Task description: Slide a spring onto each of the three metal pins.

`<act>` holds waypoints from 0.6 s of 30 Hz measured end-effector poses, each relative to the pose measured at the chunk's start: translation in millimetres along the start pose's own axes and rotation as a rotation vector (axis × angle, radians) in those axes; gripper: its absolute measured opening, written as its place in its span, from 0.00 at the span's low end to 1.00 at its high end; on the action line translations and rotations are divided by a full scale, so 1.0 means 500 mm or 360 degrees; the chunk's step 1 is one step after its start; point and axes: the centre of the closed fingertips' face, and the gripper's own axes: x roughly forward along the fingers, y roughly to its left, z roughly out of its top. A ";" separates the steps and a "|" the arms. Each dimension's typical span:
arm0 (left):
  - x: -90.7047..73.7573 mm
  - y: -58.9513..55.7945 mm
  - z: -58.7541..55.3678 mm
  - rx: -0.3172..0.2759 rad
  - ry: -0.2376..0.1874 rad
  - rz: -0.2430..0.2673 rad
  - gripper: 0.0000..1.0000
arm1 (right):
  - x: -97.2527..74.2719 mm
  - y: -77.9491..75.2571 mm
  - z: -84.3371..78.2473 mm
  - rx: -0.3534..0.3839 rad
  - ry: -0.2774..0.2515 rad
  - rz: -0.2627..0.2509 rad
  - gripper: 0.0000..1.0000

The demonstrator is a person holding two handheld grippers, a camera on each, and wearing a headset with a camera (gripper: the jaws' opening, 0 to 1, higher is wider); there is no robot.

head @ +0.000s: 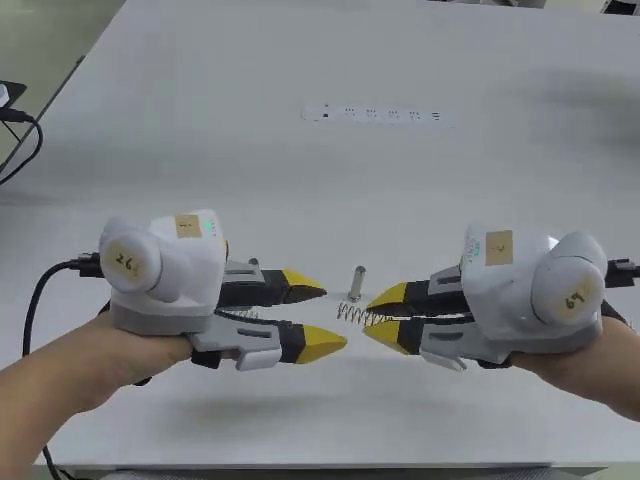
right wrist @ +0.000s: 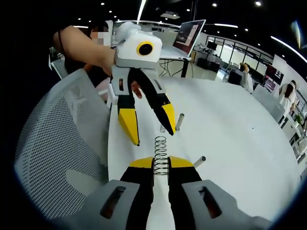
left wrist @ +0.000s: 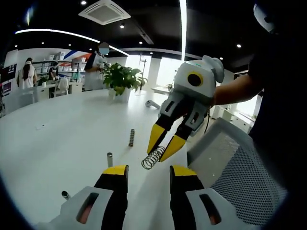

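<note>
My right gripper [head: 378, 315] is shut on one end of a small wire spring [head: 352, 315], which sticks out toward the left gripper. In the right gripper view the spring [right wrist: 160, 146] rises from between the closed yellow tips. My left gripper [head: 322, 317] faces it, open and holding nothing, with its tips a short way from the spring's free end. In the left gripper view the right gripper [left wrist: 159, 152] holds the spring [left wrist: 151, 160] just above the table. One upright metal pin [head: 356, 282] stands just behind the spring. Pins [left wrist: 110, 159] [left wrist: 131, 137] [left wrist: 64, 195] stand in a row; the farthest looks darker and ribbed.
A white power strip [head: 375, 114] lies far back on the white table [head: 200, 150]. A black cable [head: 20, 140] runs off the left edge. A grey mesh chair [right wrist: 62, 143] stands at the near edge. People and a potted plant [left wrist: 122, 76] are in the room behind.
</note>
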 end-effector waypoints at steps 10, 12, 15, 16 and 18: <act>0.016 -0.011 0.005 0.0043 -0.0018 -0.0048 0.15 | 0.001 0.014 0.005 -0.0126 -0.0012 0.0088 0.07; 0.018 -0.012 0.004 0.0051 -0.0018 -0.0051 0.14 | -0.002 0.015 0.009 -0.0140 -0.0028 0.0100 0.07; 0.019 -0.013 0.007 0.0055 -0.0036 -0.0061 0.12 | -0.005 0.015 0.014 -0.0140 -0.0047 0.0113 0.07; 0.019 -0.013 0.007 0.0059 -0.0038 -0.0062 0.11 | -0.006 0.016 0.017 -0.0135 -0.0062 0.0122 0.07; 0.019 -0.016 0.009 0.0064 -0.0044 -0.0075 0.07 | -0.006 0.017 0.019 -0.0139 -0.0069 0.0130 0.07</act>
